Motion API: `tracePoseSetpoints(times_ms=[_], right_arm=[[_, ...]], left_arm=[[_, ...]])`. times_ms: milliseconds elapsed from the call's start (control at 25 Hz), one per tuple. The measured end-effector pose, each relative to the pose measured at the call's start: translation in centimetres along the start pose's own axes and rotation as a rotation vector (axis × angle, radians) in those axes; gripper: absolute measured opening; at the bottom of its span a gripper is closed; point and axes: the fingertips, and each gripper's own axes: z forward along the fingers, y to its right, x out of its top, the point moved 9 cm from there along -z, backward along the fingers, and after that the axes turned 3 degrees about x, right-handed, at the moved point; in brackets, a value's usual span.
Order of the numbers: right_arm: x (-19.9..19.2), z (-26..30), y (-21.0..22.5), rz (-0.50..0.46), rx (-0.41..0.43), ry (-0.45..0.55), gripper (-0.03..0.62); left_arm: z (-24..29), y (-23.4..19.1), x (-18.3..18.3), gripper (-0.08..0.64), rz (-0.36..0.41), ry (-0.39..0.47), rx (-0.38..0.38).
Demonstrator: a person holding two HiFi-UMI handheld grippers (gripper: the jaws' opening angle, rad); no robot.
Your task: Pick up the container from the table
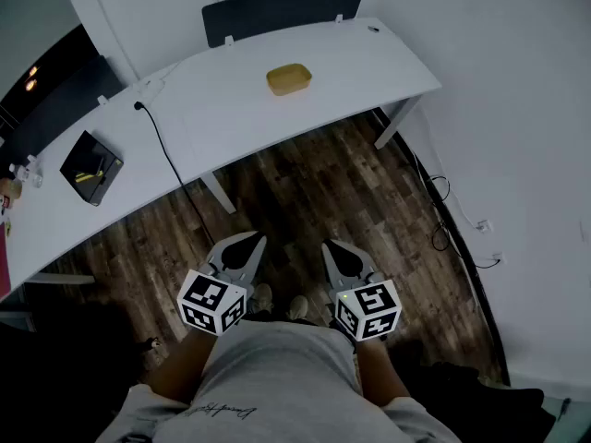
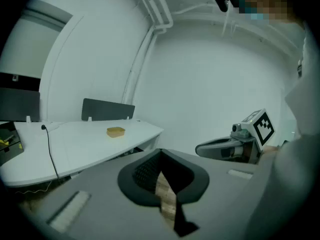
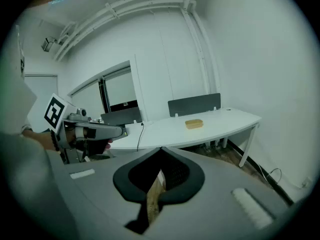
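- Sitting in the upper middle of the head view, the shallow yellow-tan oval container point(image 1: 288, 78) is resting on the curved white table point(image 1: 231, 109), with bare tabletop showing on every side of it.
- Hovering in the lower middle of that frame, over the dark wooden plank floor point(image 1: 314, 187), the left gripper point(image 1: 250, 242) and the right gripper point(image 1: 331, 246) are pointing slightly downward toward the table, side by side and well apart from the container.
- The left gripper's jaws are pressing together with nothing between them; only a sliver of floor is showing past them in the left gripper view.
- The right gripper's jaws are likewise meeting on nothing, and the container is appearing far off, above them, in the right gripper view.
- A thin black cable point(image 1: 159, 141) is trailing across the tabletop to the left of the container.
- A black square tray holding yellow items point(image 1: 90, 168) is lying on the table at the left of the frame.
- A dark grey partition panel point(image 1: 282, 9) is standing along the table's far edge at the top.
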Motion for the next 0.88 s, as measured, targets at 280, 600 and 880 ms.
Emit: tracePoseSetpoints(times_ms=[280, 600, 880], right_arm=[[-0.3, -1.1, 0.4, -0.015, 0.014, 0.0, 0.012], [-0.9, -2.7, 1.7, 0.016, 0.041, 0.016, 0.014], [-1.6, -4.0, 2.9, 0.005, 0.069, 0.014, 0.015]], left_arm=[[-0.3, 1.5, -0.2, 0.002, 0.012, 0.004, 0.012], [-0.4, 3.5, -0.6, 0.002, 0.009, 0.011, 0.047], [-0.2, 5.3, -1.5, 0.002, -0.026, 0.019, 0.079]])
